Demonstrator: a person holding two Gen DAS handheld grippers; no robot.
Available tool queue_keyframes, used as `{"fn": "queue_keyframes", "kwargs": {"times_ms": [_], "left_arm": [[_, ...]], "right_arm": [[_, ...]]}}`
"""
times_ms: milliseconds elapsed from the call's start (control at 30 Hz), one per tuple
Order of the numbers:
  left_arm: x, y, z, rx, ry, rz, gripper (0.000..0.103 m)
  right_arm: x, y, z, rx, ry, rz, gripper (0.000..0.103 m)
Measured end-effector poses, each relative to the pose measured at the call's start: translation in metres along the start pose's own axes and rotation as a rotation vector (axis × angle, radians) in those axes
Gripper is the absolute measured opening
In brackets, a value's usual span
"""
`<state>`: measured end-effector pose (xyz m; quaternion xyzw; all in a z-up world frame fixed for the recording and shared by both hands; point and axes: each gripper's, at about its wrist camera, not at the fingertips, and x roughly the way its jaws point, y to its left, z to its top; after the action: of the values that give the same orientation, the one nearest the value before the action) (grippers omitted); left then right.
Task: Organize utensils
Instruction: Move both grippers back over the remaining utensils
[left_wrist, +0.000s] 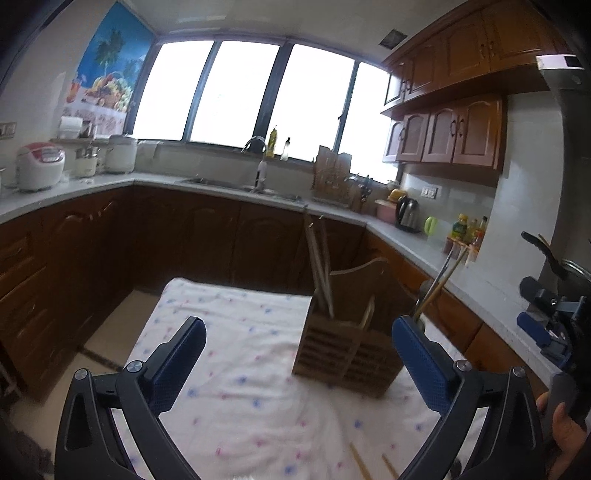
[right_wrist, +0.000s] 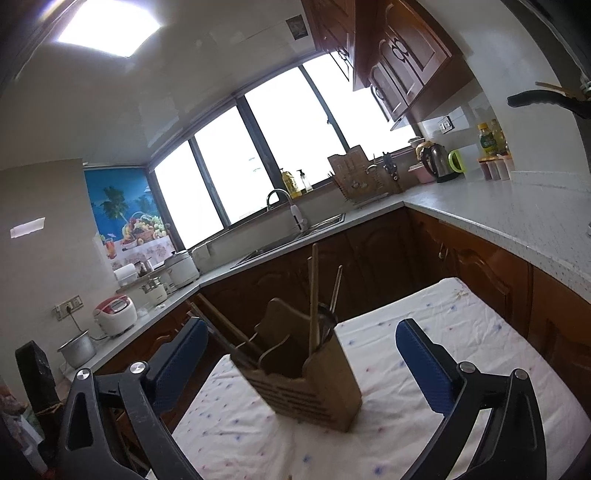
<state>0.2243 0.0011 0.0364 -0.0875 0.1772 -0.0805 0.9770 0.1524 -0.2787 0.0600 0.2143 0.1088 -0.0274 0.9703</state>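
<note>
Wooden utensil holder (right_wrist: 308, 384): on the floral tablecloth (right_wrist: 424, 354), upright. Chopsticks (right_wrist: 314, 295) in it, long axes near vertical, tips leaning outward. Two loose chopsticks (left_wrist: 360, 463) flat on the cloth. Left gripper (left_wrist: 299, 354), right gripper (right_wrist: 301, 354): jaws spread, empty.

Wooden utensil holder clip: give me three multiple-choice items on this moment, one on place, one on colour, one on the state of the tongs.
1. The wooden utensil holder stands on:
A. the countertop
B. the cloth-covered table
C. the floor

2. The pads on the tongs are:
A. red
B. green
C. blue

3. The left tongs and right tongs are:
A. both open and empty
B. both shut on chopsticks
C. one open, one shut

Answers: 1 B, the holder rests on the floral cloth; 2 C, blue pads show in both views; 3 A, wide gaps, nothing between the fingers.
</note>
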Motion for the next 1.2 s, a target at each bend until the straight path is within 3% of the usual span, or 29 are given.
{"fn": "queue_keyframes", "kwargs": {"times_ms": [500, 833, 1000, 1200], "left_arm": [[-0.101, -0.003, -0.019, 0.028, 0.01, 0.054, 0.102], [-0.142, -0.002, -0.038, 0.092, -0.02, 0.064, 0.102], [-0.156, -0.004, -0.045, 0.127, 0.001, 0.061, 0.102], [-0.175, -0.013, -0.054, 0.181, -0.002, 0.104, 0.102]], "right_arm": [[-0.07, 0.039, -0.043, -0.127, 0.016, 0.01, 0.103], [-0.1, 0.055, -0.072, -0.25, 0.02, -0.022, 0.103], [-0.112, 0.06, -0.078, -0.278, 0.035, -0.02, 0.103], [-0.133, 0.066, -0.084, -0.32, 0.006, -0.029, 0.103]]}}
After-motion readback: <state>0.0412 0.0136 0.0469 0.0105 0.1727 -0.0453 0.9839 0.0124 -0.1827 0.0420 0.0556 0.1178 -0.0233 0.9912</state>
